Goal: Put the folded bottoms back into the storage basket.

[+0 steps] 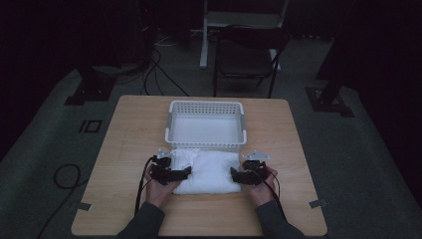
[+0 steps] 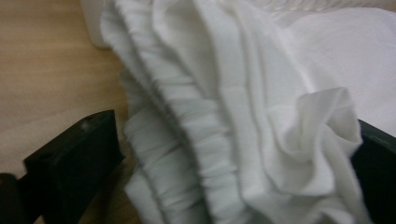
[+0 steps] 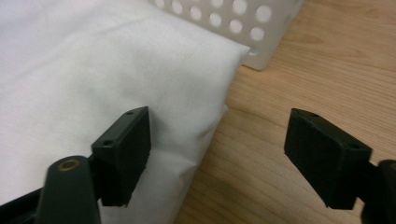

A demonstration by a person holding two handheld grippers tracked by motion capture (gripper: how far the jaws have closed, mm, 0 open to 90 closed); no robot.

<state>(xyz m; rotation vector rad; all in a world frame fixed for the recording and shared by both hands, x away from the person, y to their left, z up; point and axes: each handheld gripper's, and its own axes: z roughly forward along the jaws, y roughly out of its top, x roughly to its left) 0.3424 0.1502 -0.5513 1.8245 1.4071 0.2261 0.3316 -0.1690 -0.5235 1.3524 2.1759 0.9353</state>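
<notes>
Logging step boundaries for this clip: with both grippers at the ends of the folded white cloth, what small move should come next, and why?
Probably close the right gripper on the cloth's near edge. Its jaws stand wide apart, one over the folded white cloth, the other over bare table. The left gripper already has bunched fabric between its jaws, so both ends could then lift toward the white basket.

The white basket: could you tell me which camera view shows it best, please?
The high view: the whole white basket shows there, standing behind the folded white cloth. The right gripper view catches one perforated corner; the left gripper view shows a blurred bit of it past the cloth.
</notes>
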